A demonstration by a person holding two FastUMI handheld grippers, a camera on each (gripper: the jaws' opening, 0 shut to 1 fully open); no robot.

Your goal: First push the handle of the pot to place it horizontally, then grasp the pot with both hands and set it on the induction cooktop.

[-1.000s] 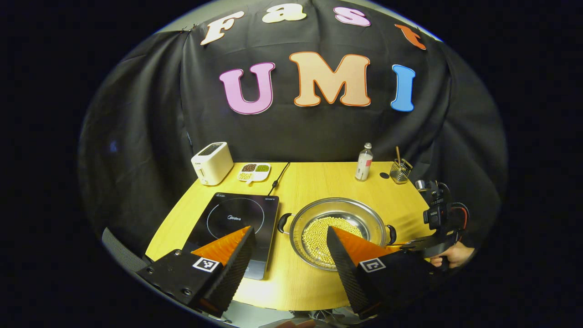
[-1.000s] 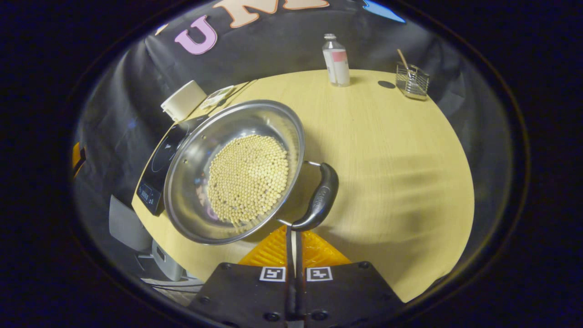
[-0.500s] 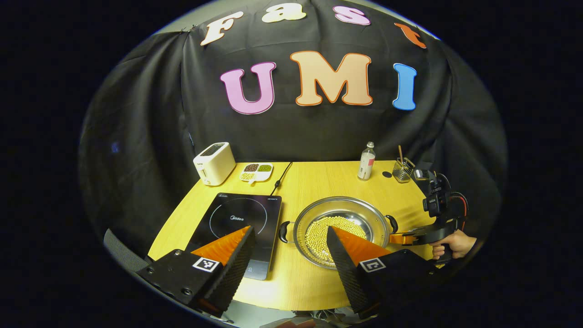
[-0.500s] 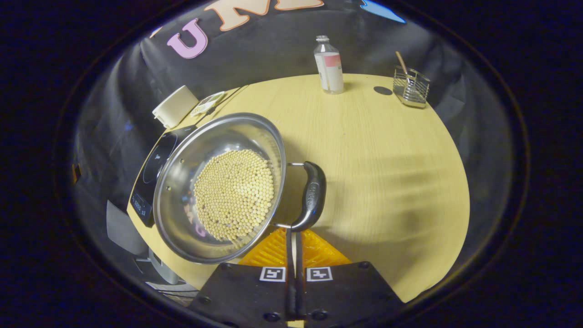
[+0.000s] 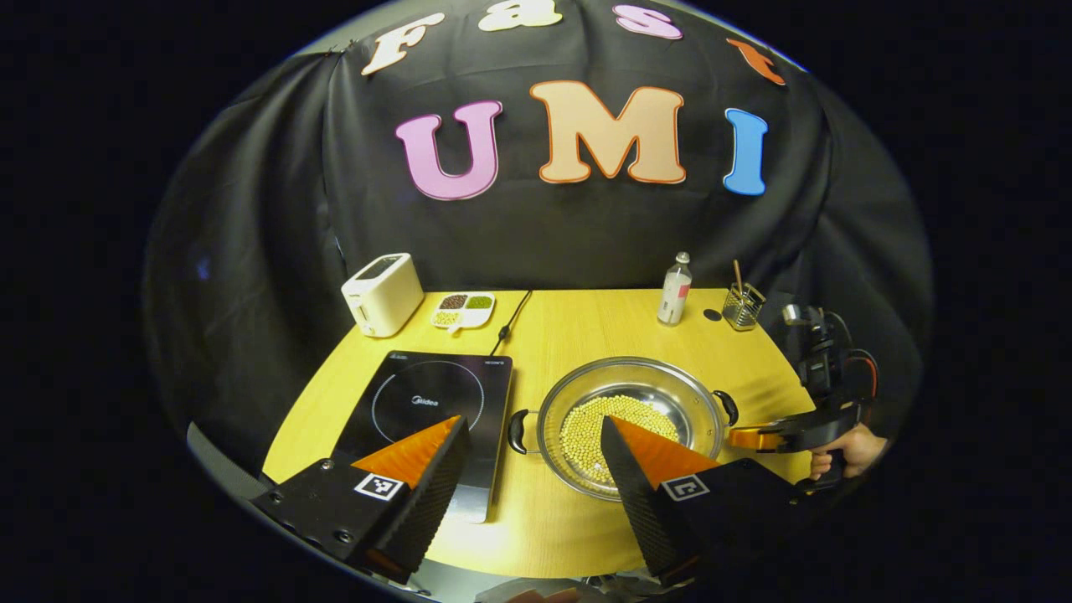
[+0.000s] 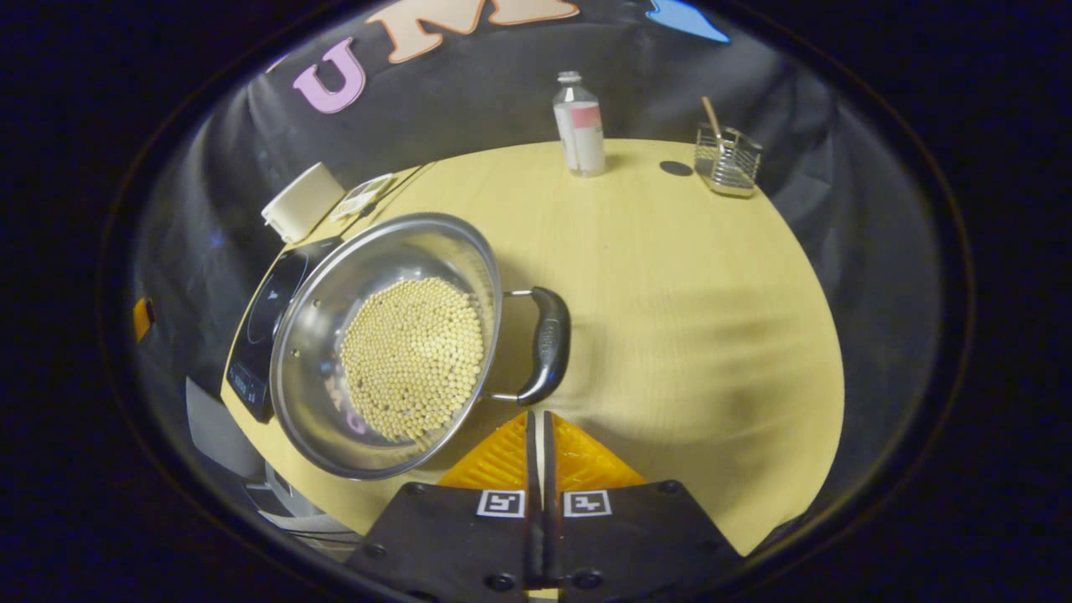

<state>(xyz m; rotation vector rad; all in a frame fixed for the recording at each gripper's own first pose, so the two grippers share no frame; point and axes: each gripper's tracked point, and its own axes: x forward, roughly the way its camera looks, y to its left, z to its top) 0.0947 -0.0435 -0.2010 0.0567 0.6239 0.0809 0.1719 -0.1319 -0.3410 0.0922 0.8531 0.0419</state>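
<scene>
In the left gripper view, bare worktop (image 5: 586, 335) lies open in the middle of the frame, between the induction cooktop (image 5: 427, 419) at lower left and the pot (image 5: 628, 419) at lower centre. Along the far edge stand a toaster (image 5: 381, 293), a divided dish (image 5: 463, 310), a bottle (image 5: 674, 289) and a wire holder (image 5: 741, 306). In the right gripper view, the right half of the worktop is open.

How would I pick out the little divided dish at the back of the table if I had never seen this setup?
Start at the yellow wooden table and look to its far edge, against the black cloth. Just right of the cream toaster and behind the black induction cooktop lies a small white divided dish. Unlike its neighbours, it is flat and holds separate portions of dark, green and pale beans.
</scene>
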